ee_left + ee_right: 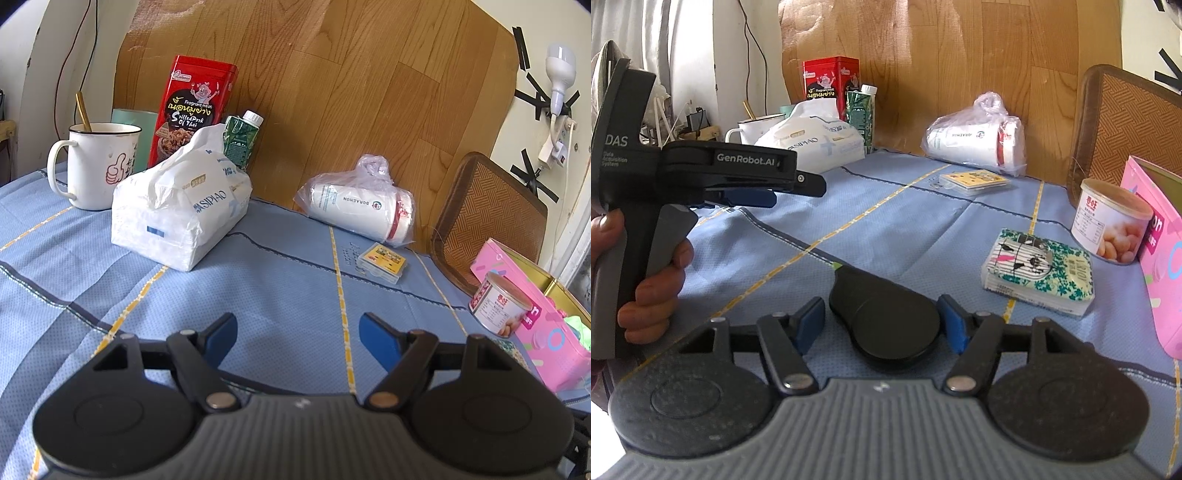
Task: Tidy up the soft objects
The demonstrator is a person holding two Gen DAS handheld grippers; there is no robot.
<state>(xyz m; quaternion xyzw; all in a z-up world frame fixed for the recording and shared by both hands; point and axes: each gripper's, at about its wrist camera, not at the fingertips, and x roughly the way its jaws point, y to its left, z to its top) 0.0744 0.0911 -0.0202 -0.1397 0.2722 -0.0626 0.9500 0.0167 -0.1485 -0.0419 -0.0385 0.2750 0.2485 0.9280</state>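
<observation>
Right wrist | tissue pack (1039, 275) on cloth | up-right of right claw (882, 325), apart

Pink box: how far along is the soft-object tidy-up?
Done: only something green shows inside the pink box. In hand: left gripper open and empty; right gripper straddles a black case, grip unclear. To do: large tissue pack and small tissue packet on the cloth.

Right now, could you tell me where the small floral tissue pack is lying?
In the right wrist view, the floral tissue pack lies flat on the blue tablecloth at right, just in front of the small can beside the pink box.
</observation>
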